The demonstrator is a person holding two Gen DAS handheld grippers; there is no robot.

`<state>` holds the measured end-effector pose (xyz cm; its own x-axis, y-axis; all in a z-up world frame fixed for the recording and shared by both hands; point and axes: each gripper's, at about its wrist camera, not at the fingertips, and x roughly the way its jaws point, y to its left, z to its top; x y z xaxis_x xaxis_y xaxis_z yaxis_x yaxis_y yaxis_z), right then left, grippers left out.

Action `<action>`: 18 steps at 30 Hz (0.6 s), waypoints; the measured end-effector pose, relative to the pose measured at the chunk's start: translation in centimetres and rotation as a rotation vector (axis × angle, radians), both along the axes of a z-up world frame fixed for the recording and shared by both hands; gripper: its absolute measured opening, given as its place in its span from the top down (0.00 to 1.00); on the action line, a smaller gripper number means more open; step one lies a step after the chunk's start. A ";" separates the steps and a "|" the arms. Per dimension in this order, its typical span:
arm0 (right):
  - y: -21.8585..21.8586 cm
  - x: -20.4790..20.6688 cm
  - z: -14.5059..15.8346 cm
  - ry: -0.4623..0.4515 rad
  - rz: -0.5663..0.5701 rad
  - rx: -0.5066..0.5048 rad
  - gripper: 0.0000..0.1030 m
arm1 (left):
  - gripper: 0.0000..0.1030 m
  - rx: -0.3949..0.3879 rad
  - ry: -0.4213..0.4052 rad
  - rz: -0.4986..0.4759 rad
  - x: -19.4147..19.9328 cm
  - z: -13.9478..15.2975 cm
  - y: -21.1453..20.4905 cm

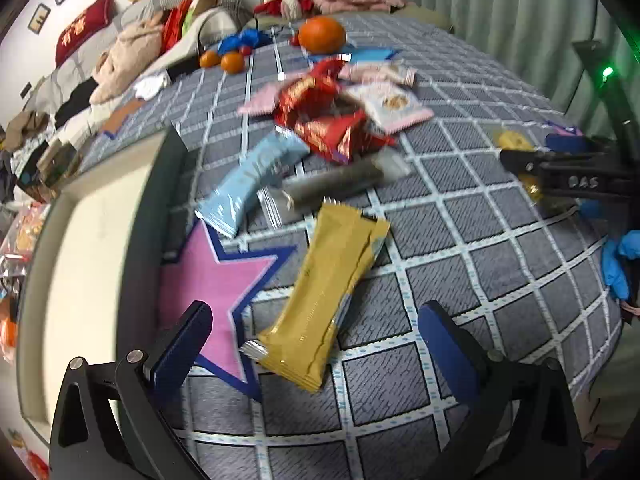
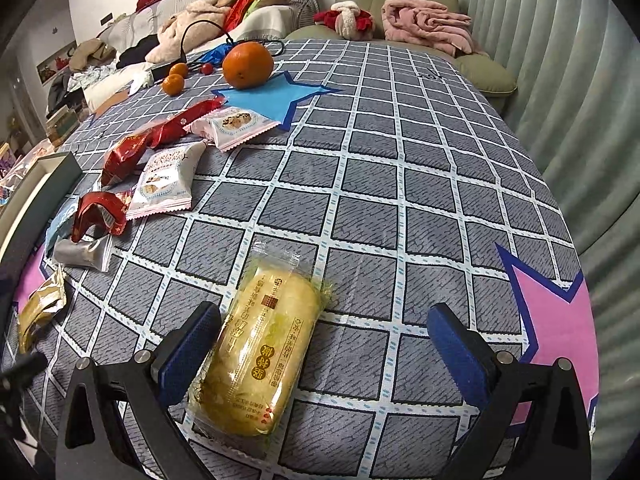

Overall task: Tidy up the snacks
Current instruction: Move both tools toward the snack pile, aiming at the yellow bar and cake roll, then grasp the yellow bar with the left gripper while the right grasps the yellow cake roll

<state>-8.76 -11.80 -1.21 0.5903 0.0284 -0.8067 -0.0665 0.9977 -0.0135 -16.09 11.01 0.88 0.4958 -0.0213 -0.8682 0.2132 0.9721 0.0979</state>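
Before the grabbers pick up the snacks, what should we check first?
1. Left gripper open wide: ok.
2. Gold snack bar lying between its fingers, not yet pinched: ok.
3. Right gripper open wide: ok.
4. Yellow cake packet centred between its fingers: not ok, it sits close to the left finger.
5. Tray beside the gold bar has room: ok.
6. Gold bar free of the other wrappers: ok, it lies apart from the silver packet.

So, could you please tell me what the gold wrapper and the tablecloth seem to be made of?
Gold wrapper: probably matte plastic or foil film, with a crimped silvery end seal and soft creases. Tablecloth: seems woven fabric, printed with a grid and stars; matte, no glare.
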 end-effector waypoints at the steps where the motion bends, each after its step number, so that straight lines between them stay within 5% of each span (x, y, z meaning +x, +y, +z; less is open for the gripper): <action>1: -0.1 0.0 0.0 0.000 0.000 0.000 0.00 | 0.01 -0.026 -0.001 0.014 0.3 0.0 -0.1; 5: 0.0 0.0 0.0 0.000 0.001 0.000 0.00 | 0.00 -0.106 -0.006 0.027 1.7 -0.6 -0.7; 12: 0.0 0.0 0.1 0.000 0.001 0.000 0.00 | 0.00 -0.126 -0.063 -0.028 2.1 -0.7 -1.2; 18: 0.0 0.0 0.0 0.011 0.001 -0.001 0.00 | 0.00 -0.109 0.000 -0.059 3.1 -0.5 -1.4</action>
